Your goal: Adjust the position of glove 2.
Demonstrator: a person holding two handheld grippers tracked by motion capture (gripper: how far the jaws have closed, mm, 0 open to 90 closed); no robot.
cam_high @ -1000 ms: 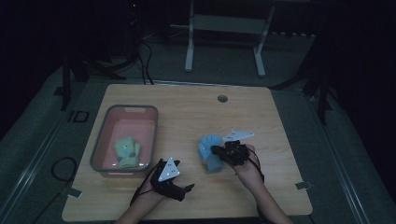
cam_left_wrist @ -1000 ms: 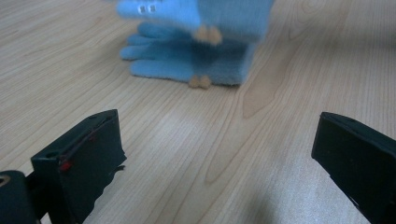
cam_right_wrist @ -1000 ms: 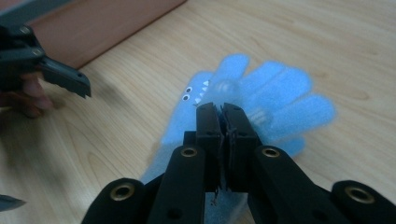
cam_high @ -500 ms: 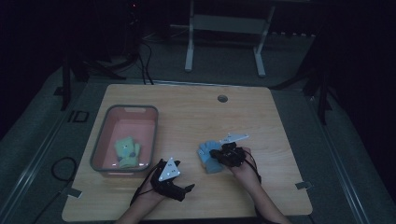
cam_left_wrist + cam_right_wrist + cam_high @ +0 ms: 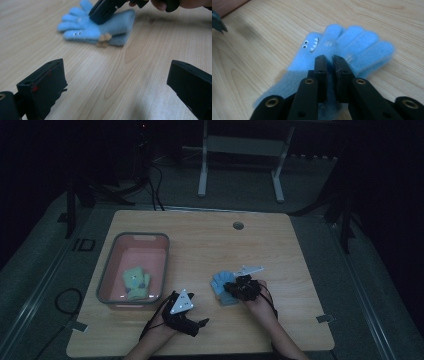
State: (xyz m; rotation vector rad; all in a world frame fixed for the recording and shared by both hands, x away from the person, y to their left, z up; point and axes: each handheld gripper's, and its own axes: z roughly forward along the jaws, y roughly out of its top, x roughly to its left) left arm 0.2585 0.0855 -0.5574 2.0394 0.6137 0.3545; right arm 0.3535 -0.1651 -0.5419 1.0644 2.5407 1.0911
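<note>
A blue glove [image 5: 220, 284] with a toothy monster face lies flat on the wooden table [image 5: 210, 240], right of centre near the front. My right gripper [image 5: 233, 290] is over its cuff end. In the right gripper view the jaws of my right gripper [image 5: 329, 59] stand nearly together, with blue fabric of the glove [image 5: 354, 42] pinched between them. My left gripper [image 5: 200, 324] rests low near the front edge, open and holding nothing. The left gripper view has its wide-apart jaws [image 5: 117, 75] facing the blue glove [image 5: 92, 31], with the right gripper [image 5: 105, 11] on top of it.
A pink bin with a grey rim [image 5: 135, 236] stands at the table's left, holding a green glove [image 5: 136, 282]. A round cable hole [image 5: 238, 225] is at the back of the table. A metal stand [image 5: 240, 150] is on the floor beyond.
My right gripper has come down and toward the front onto the blue glove, and the glove has shifted a little with it. The left gripper has stayed in place.
</note>
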